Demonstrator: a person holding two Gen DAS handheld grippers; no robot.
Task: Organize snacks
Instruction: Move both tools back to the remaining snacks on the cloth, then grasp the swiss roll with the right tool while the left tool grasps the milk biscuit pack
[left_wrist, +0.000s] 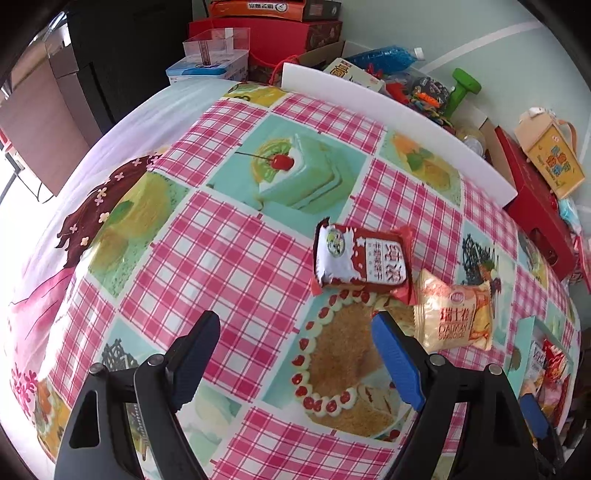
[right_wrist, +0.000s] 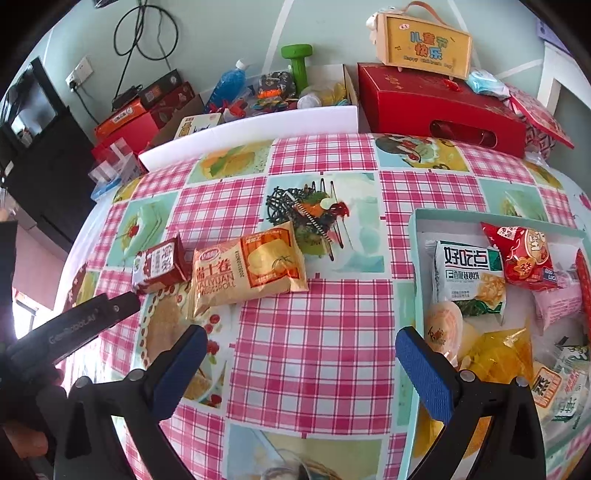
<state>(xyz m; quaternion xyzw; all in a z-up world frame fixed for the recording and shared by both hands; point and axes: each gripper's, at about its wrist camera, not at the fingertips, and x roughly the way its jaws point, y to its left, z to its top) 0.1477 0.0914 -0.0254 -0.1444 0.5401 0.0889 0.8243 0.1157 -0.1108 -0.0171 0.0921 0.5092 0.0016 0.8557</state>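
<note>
Both grippers, left gripper (left_wrist: 295, 328) and right gripper (right_wrist: 301, 345), gape wide and empty over tablecloth (right_wrist: 314, 325); red snack packet (left_wrist: 360, 256) touches yellow roll packet (left_wrist: 456, 314); snack box (right_wrist: 417, 229) near right edge.

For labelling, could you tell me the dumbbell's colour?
Green dumbbell, clearest in the right wrist view.

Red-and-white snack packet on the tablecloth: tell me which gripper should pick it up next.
Probably left. The left gripper is open, with the red-and-white packet just ahead of its fingers. The right gripper is open over bare cloth, beside the box, with the packet far off to its side.
</note>
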